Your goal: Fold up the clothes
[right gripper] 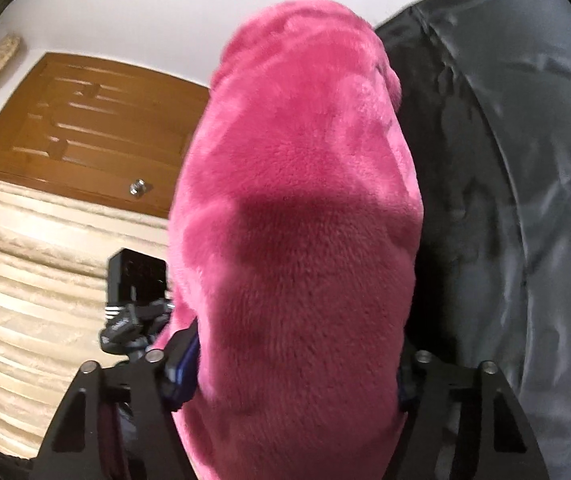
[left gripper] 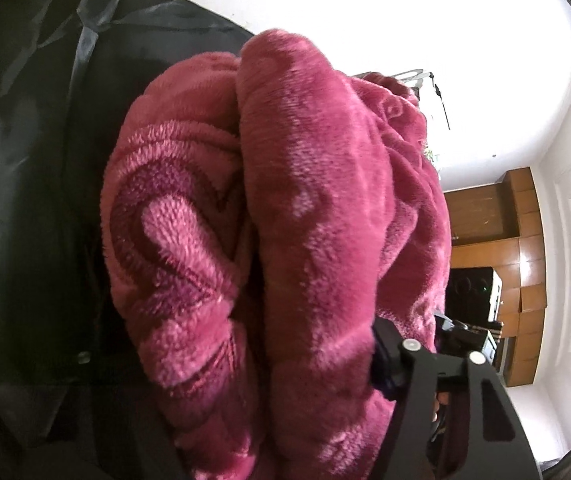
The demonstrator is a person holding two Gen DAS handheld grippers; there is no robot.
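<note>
A thick pink fleece garment [left gripper: 317, 184] with a darker swirl pattern fills the left wrist view, bunched in fat folds over a dark grey sheet [left gripper: 25, 160]. My left gripper [left gripper: 285, 360] is buried in it: the right finger presses into the fabric, and the other finger is hidden under the pile. In the right wrist view the same fleece [right gripper: 297, 160] bulges up between the fingers of my right gripper [right gripper: 293, 368]. Both pads squeeze its sides. The grey sheet [right gripper: 525, 160] lies to the right.
A wooden door [right gripper: 85, 120] and cream striped bedding [right gripper: 25, 280] lie left of the right gripper, with a small black device [right gripper: 137, 276] close by. Wooden cabinets [left gripper: 525, 240] and a black appliance [left gripper: 473, 288] stand to the right against white walls.
</note>
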